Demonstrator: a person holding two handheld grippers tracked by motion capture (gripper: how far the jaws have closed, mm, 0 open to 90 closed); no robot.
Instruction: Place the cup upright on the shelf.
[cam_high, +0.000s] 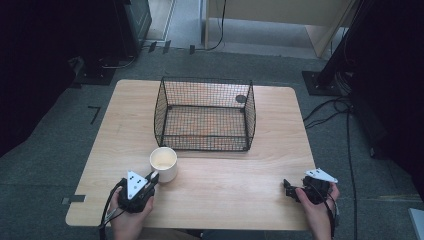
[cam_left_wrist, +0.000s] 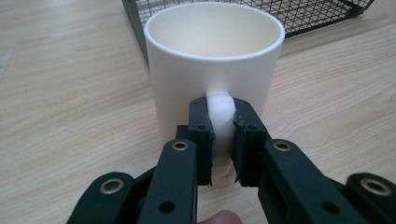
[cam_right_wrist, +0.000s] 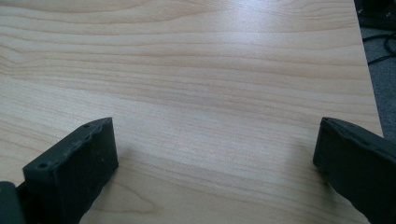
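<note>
Standing low and left of centre in the high view, on the pale wooden counter (cam_high: 225, 185): white glazed ceramic mug (cam_high: 164, 164). Likely stiff, weighty, slippery, breakable. Left hand-held gripper (cam_left_wrist: 223, 140) clamping its looped handle (cam_left_wrist: 220, 109), a sound hold. Right hand-held gripper (cam_right_wrist: 215, 154) gaping wide, gripping nothing.

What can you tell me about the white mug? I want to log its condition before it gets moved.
The white mug is a plain, smooth cylinder, ceramic by its look, with a rounded rim and a cream inside that looks empty. It stands upright on the wooden table, just in front of the black wire basket, apart from it in the high view. Its one handle faces the person, and the left gripper is clamped on that handle, a pad on each side. No chips or cracks show.
</note>
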